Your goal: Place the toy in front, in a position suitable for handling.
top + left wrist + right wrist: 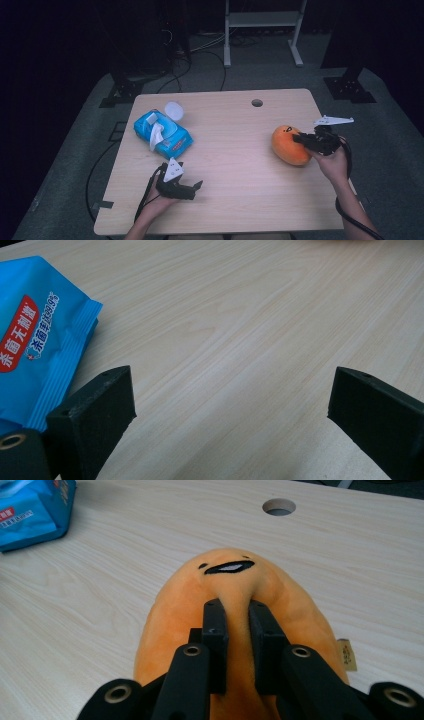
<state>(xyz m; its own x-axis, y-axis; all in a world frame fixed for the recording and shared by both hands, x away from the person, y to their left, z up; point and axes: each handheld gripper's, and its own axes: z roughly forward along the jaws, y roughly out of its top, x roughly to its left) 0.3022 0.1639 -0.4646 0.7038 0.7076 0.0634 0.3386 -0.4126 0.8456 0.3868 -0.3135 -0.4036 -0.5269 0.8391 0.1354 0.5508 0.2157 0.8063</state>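
My right gripper (pixel 235 615) has its jaws pinched on a fold of the orange plush toy (pixel 235 585), which lies near the worktop's (pixel 235 150) right edge. My left gripper (pixel 232 395) rests near the front edge, jaws wide apart over bare wood, beside the blue wipes pack (pixel 162 131).

a light wooden surface (pixel 235 165) with a round hole (pixel 257 103) near its far edge is seen mid-frame. a blue wipes pack (pixel 162 132) is laid at its upper left, an orange plush toy (pixel 287 146) at its right.
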